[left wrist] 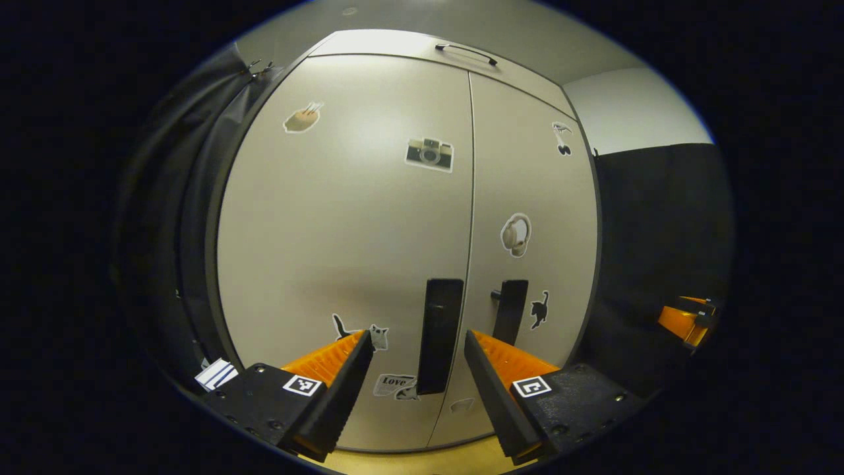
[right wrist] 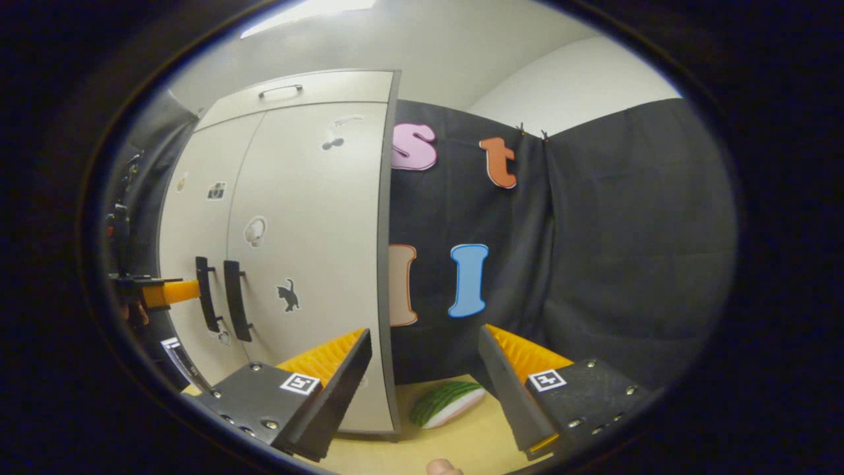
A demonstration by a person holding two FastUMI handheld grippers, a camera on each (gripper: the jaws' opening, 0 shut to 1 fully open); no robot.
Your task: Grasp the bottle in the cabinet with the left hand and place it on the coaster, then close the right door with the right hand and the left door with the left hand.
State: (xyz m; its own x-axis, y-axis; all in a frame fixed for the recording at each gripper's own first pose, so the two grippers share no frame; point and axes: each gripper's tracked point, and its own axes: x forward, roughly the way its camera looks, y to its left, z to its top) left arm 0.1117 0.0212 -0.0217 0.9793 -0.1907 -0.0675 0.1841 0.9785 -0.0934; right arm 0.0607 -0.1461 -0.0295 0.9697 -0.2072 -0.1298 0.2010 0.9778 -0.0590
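Observation:
The grey cabinet has its left door and right door both shut, with a thin seam between them. My left gripper is open, right in front of the left door's dark handle, with nothing between its fingers. The right door's handle is just beside it. My right gripper is open and empty at the cabinet's right front corner. A watermelon-slice coaster lies flat on the wooden table beyond it. The left gripper also shows by the handles.
Stickers dot both doors. A drawer with a handle tops the cabinet. Black cloth walls stand left and right of it. A striped white card sits at the cabinet's lower left. The other gripper shows at the far right.

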